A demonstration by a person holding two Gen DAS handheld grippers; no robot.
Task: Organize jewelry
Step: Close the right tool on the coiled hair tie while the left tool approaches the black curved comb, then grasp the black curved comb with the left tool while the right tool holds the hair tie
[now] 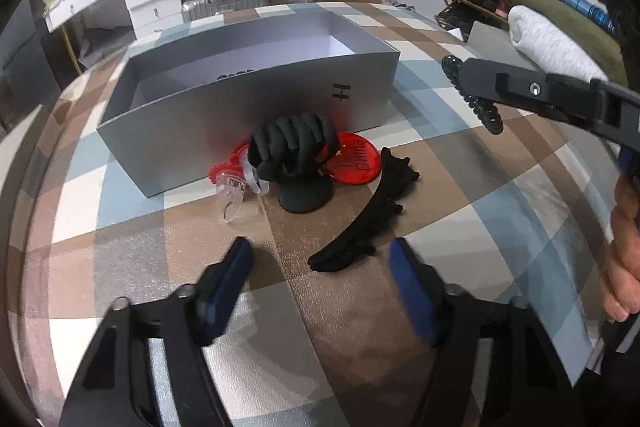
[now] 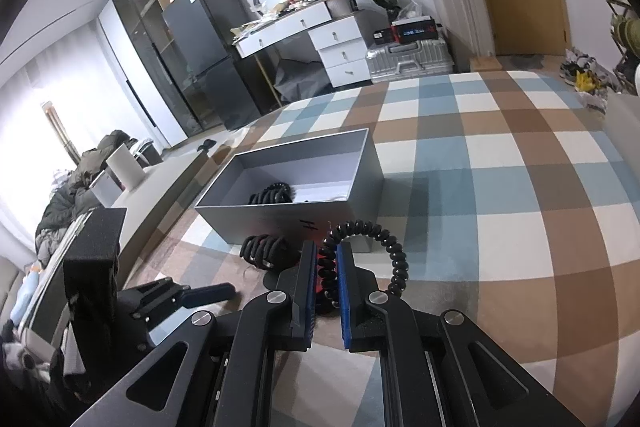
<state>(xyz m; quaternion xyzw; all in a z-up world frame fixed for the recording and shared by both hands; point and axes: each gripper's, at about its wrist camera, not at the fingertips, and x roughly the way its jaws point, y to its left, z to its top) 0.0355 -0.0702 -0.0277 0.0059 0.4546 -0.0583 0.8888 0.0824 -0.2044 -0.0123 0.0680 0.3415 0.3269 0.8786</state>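
Left gripper: jaws parted, nothing between the pads, pointed steeply downward. Right gripper: jaws closed, pads clamped, angled down. A hand grips its handle.

red disc: partly hidden behind black hand-shaped stand | grey box interior: mostly hidden by near wall, left view | left tool fingers: blurred | person's hand: cut off at right edge
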